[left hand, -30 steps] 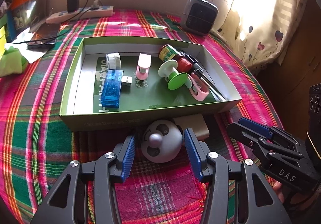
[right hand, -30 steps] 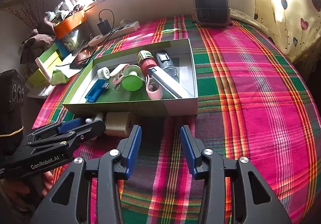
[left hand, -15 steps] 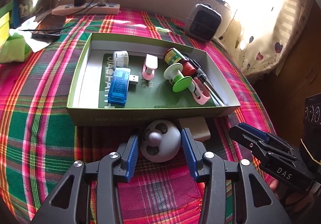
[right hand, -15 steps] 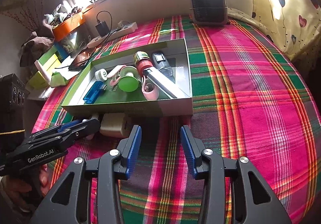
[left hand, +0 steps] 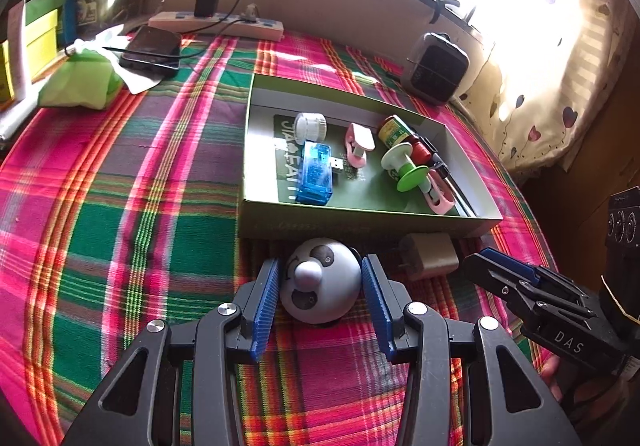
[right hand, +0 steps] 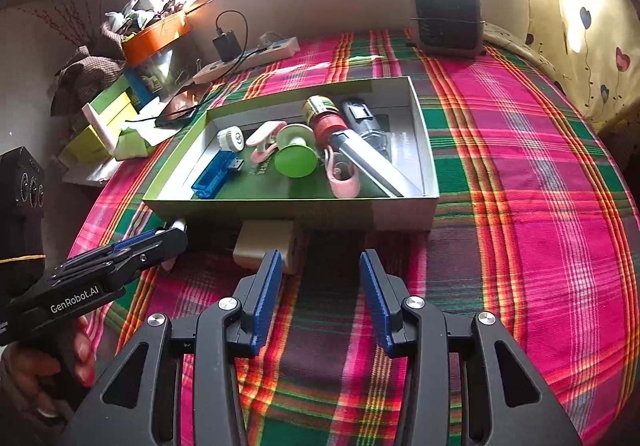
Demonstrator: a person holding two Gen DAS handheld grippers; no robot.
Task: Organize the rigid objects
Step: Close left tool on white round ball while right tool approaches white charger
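**Left tongs on the panda toy, right tongs idle**

Your left gripper (left hand: 320, 298) points down at the plaid tablecloth (left hand: 120, 226), pads clamped on the round panda toy (left hand: 320, 286), just short of the green box (left hand: 360, 222) at 12 o'clock. Your right gripper (right hand: 320, 294) hovers half-spread, nothing between the pads. Beige charger block (right hand: 268, 242) sits at its 11 o'clock, against the box wall.
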